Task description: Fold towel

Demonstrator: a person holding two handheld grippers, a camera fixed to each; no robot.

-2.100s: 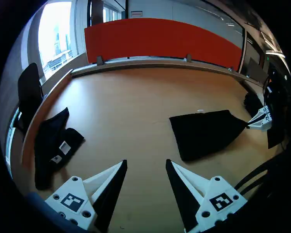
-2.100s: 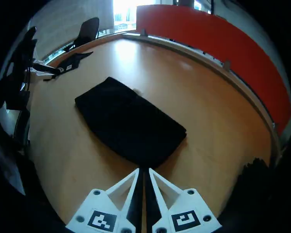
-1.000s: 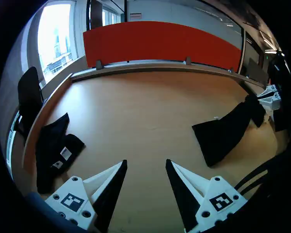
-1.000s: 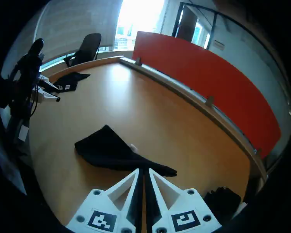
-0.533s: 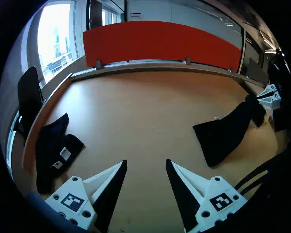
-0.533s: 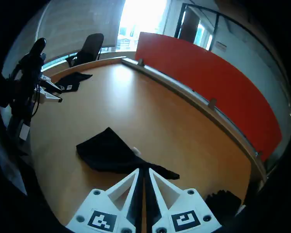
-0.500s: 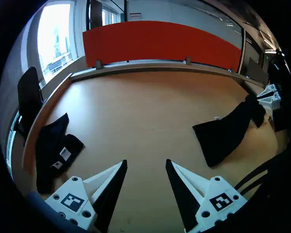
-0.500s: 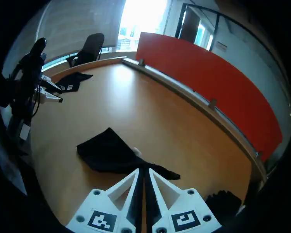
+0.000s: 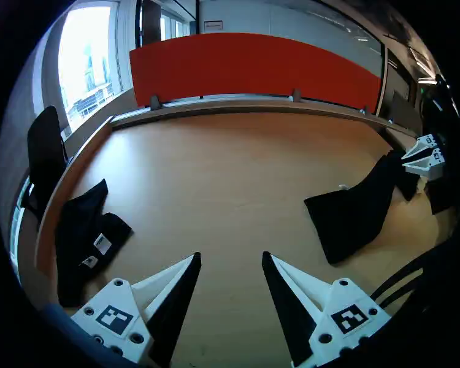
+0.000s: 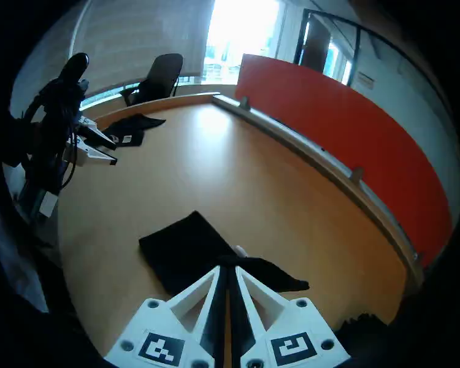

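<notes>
A black towel (image 9: 351, 211) lies on the wooden table (image 9: 230, 165) at the right of the left gripper view, one end drawn up off the surface to my right gripper (image 9: 421, 161). In the right gripper view that gripper (image 10: 229, 270) is shut on the raised towel (image 10: 187, 251) edge, and the rest trails down onto the table ahead. My left gripper (image 9: 230, 259) hovers open above bare wood, well apart from the towel, with nothing between its fingers. It appears again far left in the right gripper view as the left gripper (image 10: 94, 146), held by a person's hand.
A pile of other black cloths (image 9: 83, 233) lies near the table's left edge. A red partition (image 9: 254, 64) runs along the far side. An office chair (image 9: 46, 147) stands past the left edge. A dark heap (image 10: 365, 325) sits close to my right gripper.
The towel lay flat 2.1 s ago. My right gripper has since lifted one end and carried it up and back, bunching the towel. My left gripper has hardly moved.
</notes>
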